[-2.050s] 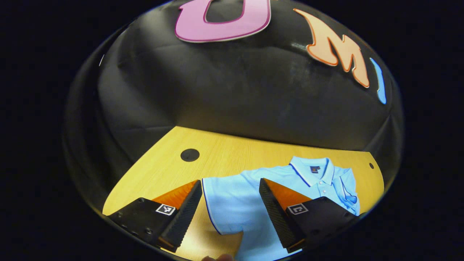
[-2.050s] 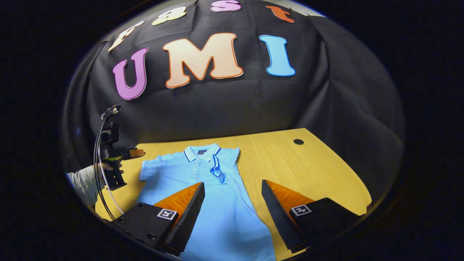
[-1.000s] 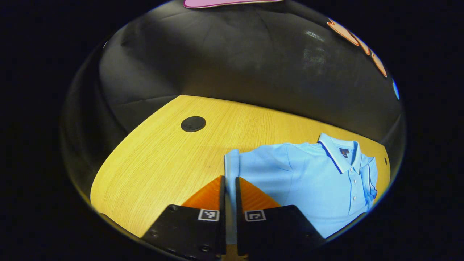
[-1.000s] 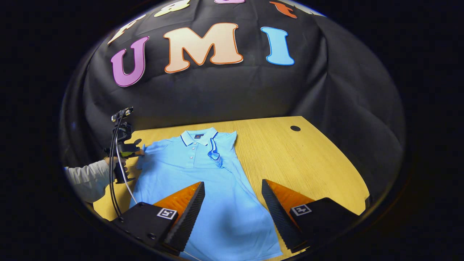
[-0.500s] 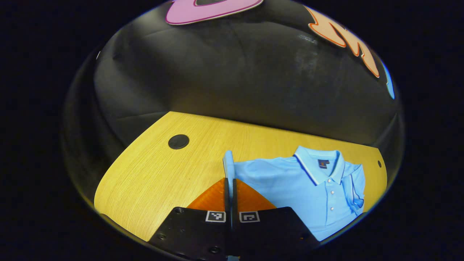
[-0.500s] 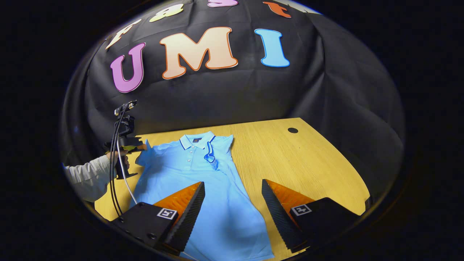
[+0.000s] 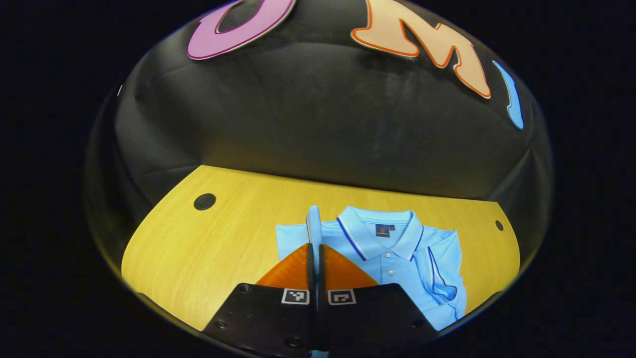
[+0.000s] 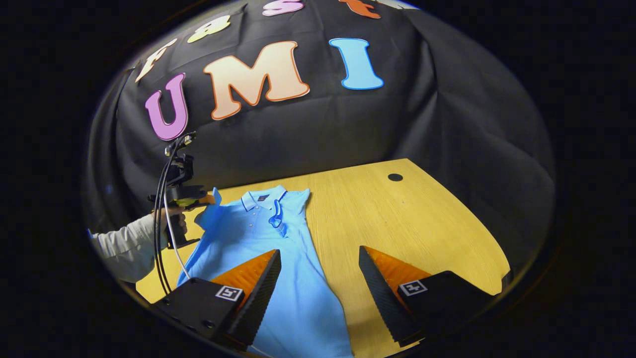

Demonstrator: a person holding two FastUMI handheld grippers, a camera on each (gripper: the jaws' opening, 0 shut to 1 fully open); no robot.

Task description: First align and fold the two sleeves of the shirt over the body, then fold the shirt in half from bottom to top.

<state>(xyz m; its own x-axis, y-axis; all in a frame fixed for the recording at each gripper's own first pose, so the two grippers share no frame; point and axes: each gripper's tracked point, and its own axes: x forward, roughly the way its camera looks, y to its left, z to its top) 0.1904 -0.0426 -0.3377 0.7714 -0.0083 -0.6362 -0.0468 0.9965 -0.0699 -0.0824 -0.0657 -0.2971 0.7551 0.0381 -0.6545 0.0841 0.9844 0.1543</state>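
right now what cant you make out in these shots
- Shirt hem: right gripper view, cut off by the bottom edge.
- Gripped sleeve: left gripper view, lower part hidden between the left claw fingers.
- Collar label: too small to read.

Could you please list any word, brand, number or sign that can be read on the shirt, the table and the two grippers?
Neck label of the blue polo shirt: too small to read.
Square markers on the left gripper and the right gripper: black-and-white coded patterns, no words or numbers.
Wooden table: no text.
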